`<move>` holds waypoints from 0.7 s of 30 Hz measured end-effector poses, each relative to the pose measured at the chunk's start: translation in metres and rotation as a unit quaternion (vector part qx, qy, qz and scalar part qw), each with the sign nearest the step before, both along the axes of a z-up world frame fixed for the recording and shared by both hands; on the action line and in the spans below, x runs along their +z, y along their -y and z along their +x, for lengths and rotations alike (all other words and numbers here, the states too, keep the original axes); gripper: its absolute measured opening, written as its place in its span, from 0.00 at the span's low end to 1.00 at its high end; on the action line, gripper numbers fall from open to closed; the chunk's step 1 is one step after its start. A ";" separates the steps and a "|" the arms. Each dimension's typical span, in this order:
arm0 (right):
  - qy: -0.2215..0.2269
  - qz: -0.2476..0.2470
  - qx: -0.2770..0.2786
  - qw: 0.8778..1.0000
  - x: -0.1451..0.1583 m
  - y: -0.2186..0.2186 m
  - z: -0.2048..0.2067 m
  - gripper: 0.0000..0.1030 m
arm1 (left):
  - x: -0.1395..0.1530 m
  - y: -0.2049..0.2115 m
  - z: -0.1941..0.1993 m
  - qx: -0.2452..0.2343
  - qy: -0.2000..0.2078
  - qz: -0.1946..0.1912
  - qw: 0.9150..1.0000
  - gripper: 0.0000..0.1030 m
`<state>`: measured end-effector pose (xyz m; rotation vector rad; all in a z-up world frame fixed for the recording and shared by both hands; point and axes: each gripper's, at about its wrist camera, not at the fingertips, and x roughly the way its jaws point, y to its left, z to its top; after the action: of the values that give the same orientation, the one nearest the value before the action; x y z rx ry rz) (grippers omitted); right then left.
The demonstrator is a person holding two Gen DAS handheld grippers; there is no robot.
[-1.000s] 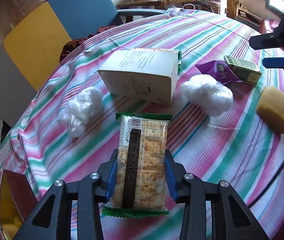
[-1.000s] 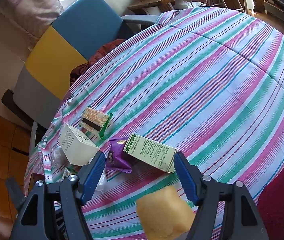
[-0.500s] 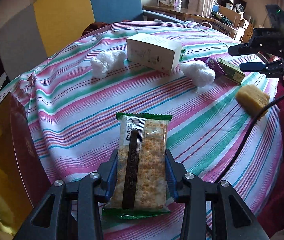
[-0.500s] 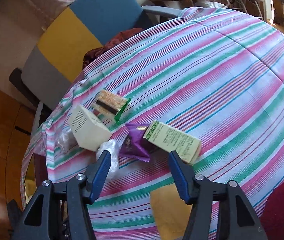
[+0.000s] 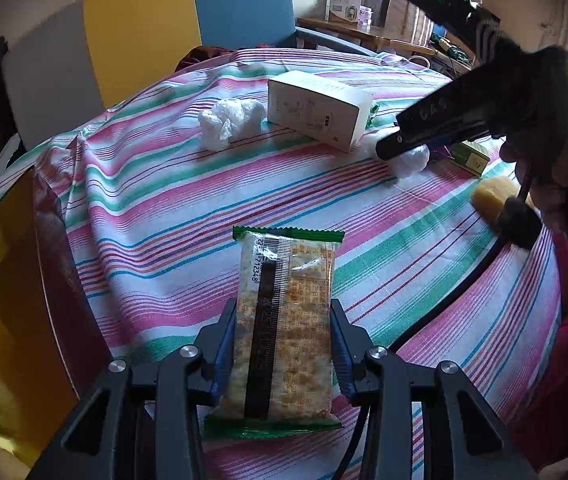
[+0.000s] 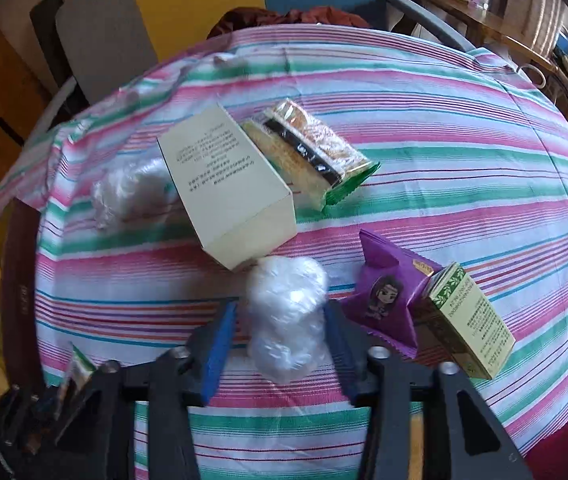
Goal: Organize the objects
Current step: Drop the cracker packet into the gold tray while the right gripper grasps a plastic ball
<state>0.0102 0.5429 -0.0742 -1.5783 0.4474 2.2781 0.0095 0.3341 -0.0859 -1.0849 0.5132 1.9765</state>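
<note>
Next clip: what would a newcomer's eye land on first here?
The cracker packet, clamped in the left hand-held gripper low over the striped tablecloth. Next, the right hand-held gripper, whose jaws have just been closing around a crumpled white plastic ball beside the cream box.

Green-edged clear cracker packet: printed digits along dark seam strip, partly legible, ending "12348". Black plastic gripper arm: raised letters, apparently "CAS". Cream cardboard box: several lines of small print, too fine to read. Green-and-cream carton: columns of print, illegible. Purple foil pouch: cartoon figure, no readable words.
</note>
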 end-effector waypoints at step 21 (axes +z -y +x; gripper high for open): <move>-0.031 -0.027 0.111 0.993 0.004 0.054 0.013 0.31 | 0.073 0.121 -0.020 0.118 0.020 0.095 0.988 0.40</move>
<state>0.0236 0.4893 -0.0699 -1.6614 0.3669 2.5060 -0.0103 0.2132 -0.0126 -1.1026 0.1758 2.1540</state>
